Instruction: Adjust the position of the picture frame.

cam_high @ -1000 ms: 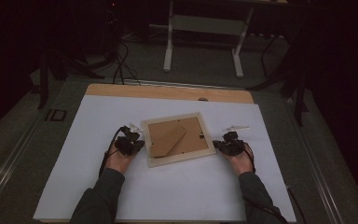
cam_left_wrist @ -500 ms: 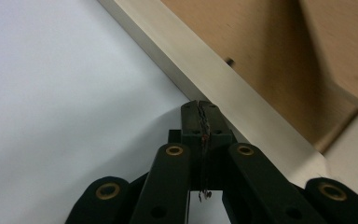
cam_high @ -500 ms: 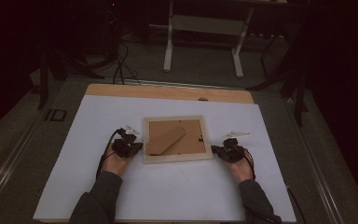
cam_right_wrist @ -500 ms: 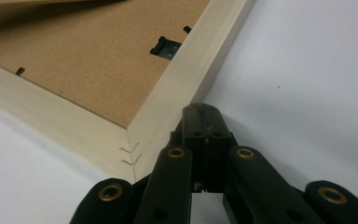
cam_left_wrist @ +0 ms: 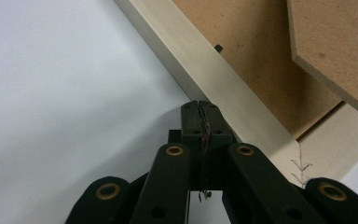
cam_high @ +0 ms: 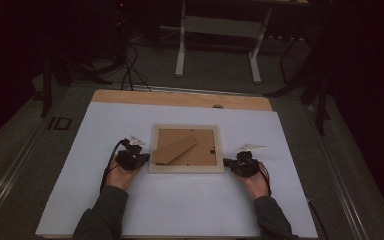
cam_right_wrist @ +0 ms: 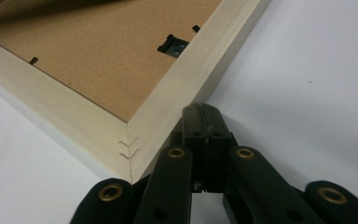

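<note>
Your sleeves come in at the bottom of the high view, one forearm at each side. Your left gripper (cam_high: 139, 159) sits low on the sheet (cam_high: 180, 210), jaws pressed together with nothing between them, tips right at the left edge of the frame (cam_high: 186, 168), near its lower left corner. In the left gripper view, that gripper (cam_left_wrist: 201, 109) has its closed tips against the pale wood rail. Your right gripper (cam_high: 228, 164) mirrors it: jaws closed and empty, tips at the frame's lower right corner. In the right gripper view the right gripper (cam_right_wrist: 200, 114) butts up to the rail of the frame (cam_right_wrist: 168, 102) just beside the mitred corner joint.

The frame lies face down, flat between your two hands, square to the table. Its brown backing (cam_high: 200, 152) faces up, and a cardboard stand (cam_high: 175, 149) lies slantwise across it. A small black clip (cam_right_wrist: 173, 45) sits on the backing near the rail.

Beyond the frame, the white sheet runs on to a bare wooden strip (cam_high: 180, 98) at the table's far edge. Past that, the floor is dark, with cables (cam_high: 128, 70) and the legs of a stand (cam_high: 217, 50).
</note>
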Tool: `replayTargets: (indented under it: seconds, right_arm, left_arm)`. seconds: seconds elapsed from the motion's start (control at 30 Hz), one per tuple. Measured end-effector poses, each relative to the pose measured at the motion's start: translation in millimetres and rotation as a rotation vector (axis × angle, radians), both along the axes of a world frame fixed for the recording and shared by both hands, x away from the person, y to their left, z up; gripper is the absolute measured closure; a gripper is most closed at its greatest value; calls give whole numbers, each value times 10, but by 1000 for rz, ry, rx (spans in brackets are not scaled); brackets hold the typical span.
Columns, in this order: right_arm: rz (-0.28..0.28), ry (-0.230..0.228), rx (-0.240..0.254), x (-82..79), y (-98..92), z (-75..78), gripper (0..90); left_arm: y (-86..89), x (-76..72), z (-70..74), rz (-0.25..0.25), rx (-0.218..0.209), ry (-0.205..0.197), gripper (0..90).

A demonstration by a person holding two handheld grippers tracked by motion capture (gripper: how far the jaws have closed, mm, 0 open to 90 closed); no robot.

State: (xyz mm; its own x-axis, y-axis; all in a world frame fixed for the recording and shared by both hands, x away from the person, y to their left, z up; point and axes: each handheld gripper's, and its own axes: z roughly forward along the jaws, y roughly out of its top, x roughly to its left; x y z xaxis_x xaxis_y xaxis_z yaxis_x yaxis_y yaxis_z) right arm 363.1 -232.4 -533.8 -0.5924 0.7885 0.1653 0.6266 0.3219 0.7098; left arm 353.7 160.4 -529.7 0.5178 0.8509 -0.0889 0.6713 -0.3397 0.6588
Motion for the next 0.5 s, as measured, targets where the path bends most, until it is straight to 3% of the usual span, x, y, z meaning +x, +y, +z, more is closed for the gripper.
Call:
replayTargets:
  seconds: [0.5]
  right_arm:
    - [-16,2,33,-123,-3,-22,900]
  left_arm:
    - [8,-2,-5,4,-1,-4,900]
